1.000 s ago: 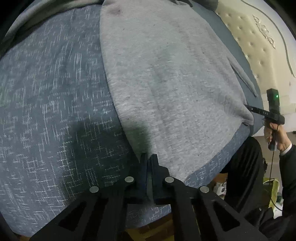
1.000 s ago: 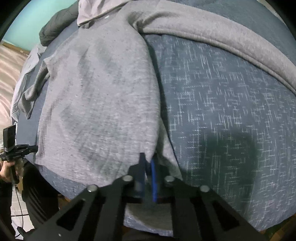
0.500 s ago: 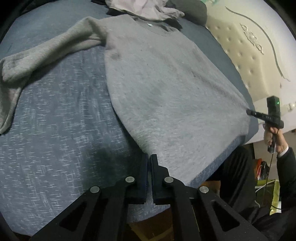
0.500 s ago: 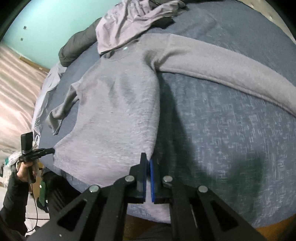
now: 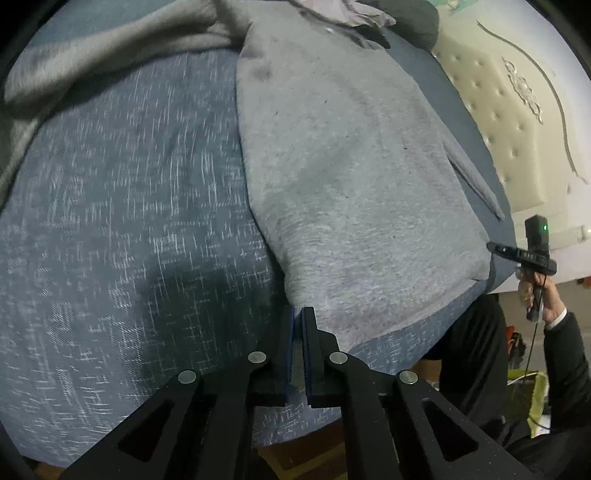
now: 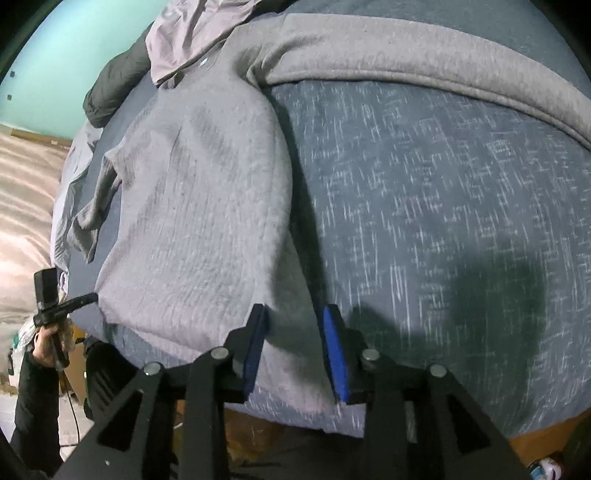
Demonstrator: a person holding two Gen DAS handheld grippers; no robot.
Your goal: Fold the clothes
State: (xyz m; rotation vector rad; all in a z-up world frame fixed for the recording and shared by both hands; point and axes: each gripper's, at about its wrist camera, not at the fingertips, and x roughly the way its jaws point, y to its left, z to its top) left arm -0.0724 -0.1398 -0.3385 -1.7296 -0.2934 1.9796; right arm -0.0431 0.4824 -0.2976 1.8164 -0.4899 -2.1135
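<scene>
A grey sweatshirt (image 5: 351,184) (image 6: 192,221) lies front-up on a blue speckled bed cover (image 5: 129,221) (image 6: 443,221). My left gripper (image 5: 299,314) is shut on one bottom hem corner at the near bed edge. The right wrist view shows it from the side (image 6: 79,301), its tip at that corner. My right gripper (image 6: 294,317) stands open, and the other hem corner lies loose between its fingers. It shows small in the left wrist view (image 5: 496,246). One long sleeve (image 6: 406,62) stretches across the bed. The other sleeve (image 6: 92,214) lies crumpled beside the body.
A lilac garment (image 6: 192,33) and a dark one (image 6: 110,92) are heaped beyond the collar. A cream tufted headboard (image 5: 509,129) stands at the right and a teal wall (image 6: 74,55) behind. The person's hand (image 5: 550,299) and dark clothing are at the bed's near edge.
Half a second ago both grippers held the hem raised and pulled taut. Now the sweatshirt is back down on the bed, and the right gripper has opened and let its corner go.
</scene>
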